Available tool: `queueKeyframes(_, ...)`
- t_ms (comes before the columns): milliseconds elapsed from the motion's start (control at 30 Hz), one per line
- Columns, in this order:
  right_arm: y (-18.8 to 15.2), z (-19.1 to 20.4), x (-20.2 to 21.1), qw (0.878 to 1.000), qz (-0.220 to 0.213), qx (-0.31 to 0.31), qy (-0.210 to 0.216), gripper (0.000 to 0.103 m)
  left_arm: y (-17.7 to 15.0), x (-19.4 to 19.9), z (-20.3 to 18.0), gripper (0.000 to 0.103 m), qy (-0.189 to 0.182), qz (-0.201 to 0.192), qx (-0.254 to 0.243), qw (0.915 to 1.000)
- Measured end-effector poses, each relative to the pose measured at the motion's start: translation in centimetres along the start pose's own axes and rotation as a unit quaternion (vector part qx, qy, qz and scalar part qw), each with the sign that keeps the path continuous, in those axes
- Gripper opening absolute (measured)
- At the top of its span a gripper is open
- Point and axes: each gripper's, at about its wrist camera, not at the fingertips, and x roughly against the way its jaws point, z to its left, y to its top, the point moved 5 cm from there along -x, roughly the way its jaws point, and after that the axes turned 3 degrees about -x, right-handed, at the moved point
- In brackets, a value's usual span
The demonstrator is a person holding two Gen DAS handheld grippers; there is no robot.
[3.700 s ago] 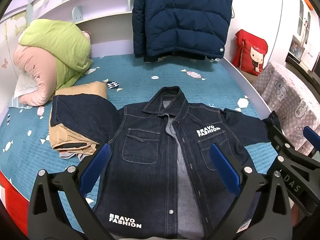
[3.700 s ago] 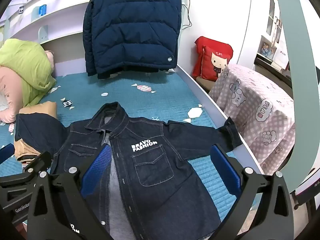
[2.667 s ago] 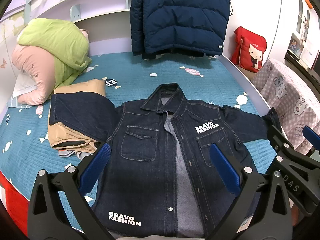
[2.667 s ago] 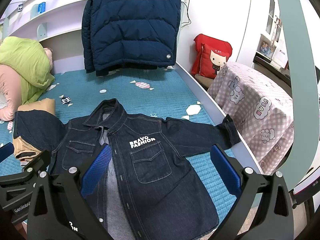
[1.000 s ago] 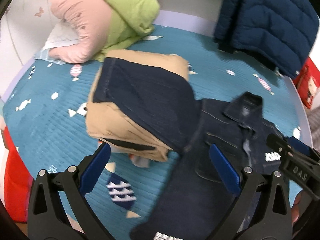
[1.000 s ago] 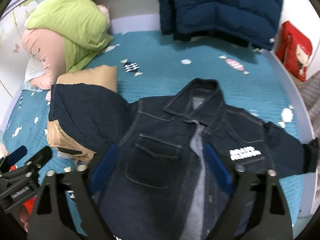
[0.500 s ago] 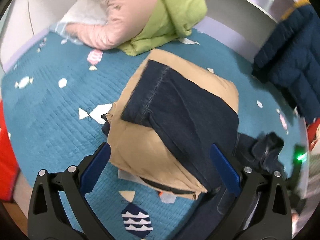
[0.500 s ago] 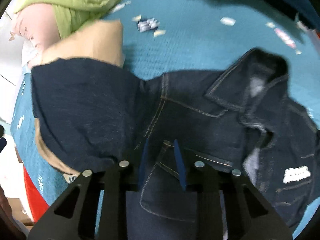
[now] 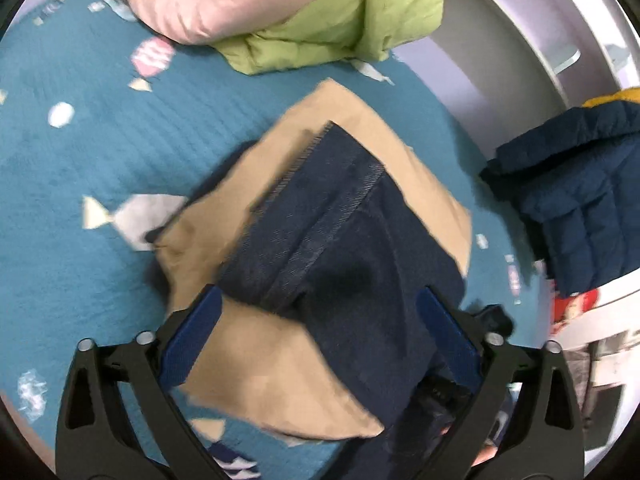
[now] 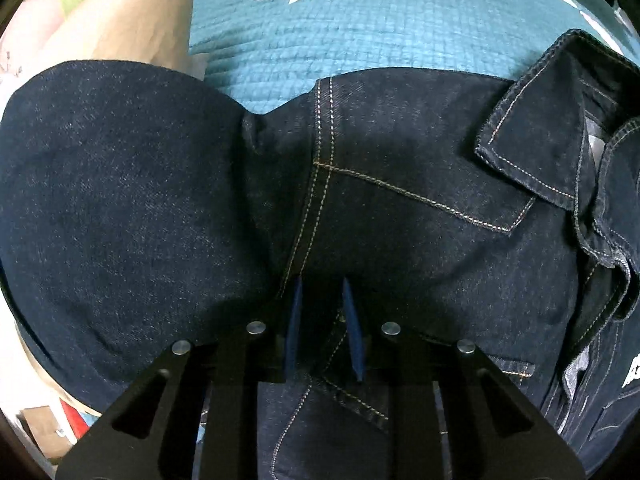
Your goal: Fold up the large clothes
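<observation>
1. Left wrist view: the left hand-held gripper [image 9: 320, 344] hovers above the denim jacket's sleeve [image 9: 344, 240], which lies draped over a tan folded garment [image 9: 280, 372] on the teal bed [image 9: 80, 160]. Its blue pads [image 9: 188, 344] stand wide apart, one on each side of the sleeve, touching nothing; the jaws have just been closing a little with no cloth between them.
2. Right wrist view: the right hand-held gripper [image 10: 322, 332] points steeply down at the denim jacket [image 10: 400, 160], near the shoulder seam [image 10: 320, 168]. Its pads [image 10: 294, 328] are nearly together after closing, and a ridge of denim appears pinched between them; the contact itself lies in shadow, so this is a judgement.
3. Location of the task's thing: the jacket lies front up on the bed, collar [image 10: 532, 152] at the right of the right wrist view, the sleeve running left over the tan garment.
4. Progress (judged): folding has barely begun. No fold is visible; the sleeve is yet to be brought across the body, and the other side and hem remain.
5. Left wrist view alone shows the sleeve's cuff end, a green and pink quilt [image 9: 304, 12] at the far side, and a navy padded coat [image 9: 580, 200] at the right.
6. Right wrist view alone shows the seam, collar, open front and the grip.
</observation>
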Motion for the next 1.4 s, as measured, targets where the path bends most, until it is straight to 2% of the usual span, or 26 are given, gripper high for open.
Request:
queueKeyframes(33,0.0,-0.1,0.1,1.000,0.001,-0.002,0.003,0.020,0.1,-1.1,0.4,0.065,-0.013,0.013,0.017,0.9997)
queueKeyframes(100,0.1,-0.3,-0.2,1.000,0.001,-0.003,0.006,0.020,0.1,-2.4,1.4,0.059,-0.012,0.025,0.043,0.9987)
queueKeyframes(167,0.4,-0.7,-0.2,1.000,0.000,-0.002,0.008,0.020,0.1,-3.3,2.1,0.048,-0.003,0.024,0.057,0.9981)
queueKeyframes(233,0.5,-1.1,-0.6,1.000,-0.002,0.000,0.008,0.020,0.2,-3.1,2.4,0.024,0.002,0.008,0.058,0.9983)
queueKeyframes(267,0.5,-1.4,-0.4,1.000,-0.002,-0.001,0.008,0.020,0.3,-3.0,2.6,0.022,-0.006,0.001,0.064,0.9980)
queueKeyframes(367,0.6,-1.8,-0.2,1.000,0.000,-0.003,0.007,0.020,0.3,-2.3,2.8,0.018,-0.020,-0.008,0.071,0.9972)
queueKeyframes(533,0.2,-1.1,-0.2,1.000,-0.004,-0.004,0.012,0.020,0.1,0.1,2.3,0.019,-0.008,-0.012,0.054,0.9984)
queueKeyframes(600,0.2,-1.3,0.0,1.000,-0.004,-0.006,0.013,0.020,0.2,0.5,3.0,0.044,0.000,-0.005,0.064,0.9979)
queueKeyframes(633,0.2,-1.3,0.0,1.000,-0.004,-0.007,0.013,0.020,0.0,0.6,3.6,0.061,0.006,0.002,0.078,0.9969)
queueKeyframes(800,0.3,-1.3,0.2,1.000,-0.004,-0.006,0.009,0.020,-1.4,-1.2,5.9,0.062,-0.014,0.045,0.120,0.9916)
queueKeyframes(900,0.2,-1.1,0.0,1.000,-0.005,-0.003,0.008,0.020,-1.5,-2.9,6.6,0.062,-0.065,0.040,0.148,0.9860)
queueKeyframes(1000,0.1,-1.0,0.0,1.000,-0.007,-0.002,0.010,0.020,-1.0,-3.2,7.1,0.046,-0.084,0.016,0.166,0.9824)
queueKeyframes(1067,-0.1,-1.0,-0.2,1.000,-0.008,0.000,0.008,0.020,-0.5,-2.3,7.3,0.015,-0.094,-0.022,0.173,0.9803)
queueKeyframes(1200,-0.3,-0.7,-0.3,1.000,-0.010,0.000,0.004,0.020,0.4,-0.8,6.0,0.011,-0.075,-0.047,0.137,0.9867)
queueKeyframes(1300,-0.2,-0.8,-0.4,1.000,-0.011,-0.010,0.010,0.019,0.9,0.4,4.3,0.009,-0.034,-0.065,0.094,0.9929)
queueKeyframes(1400,0.1,-0.8,-0.8,1.000,-0.009,-0.010,0.014,0.018,0.9,2.7,1.9,0.009,-0.010,-0.093,0.054,0.9941)
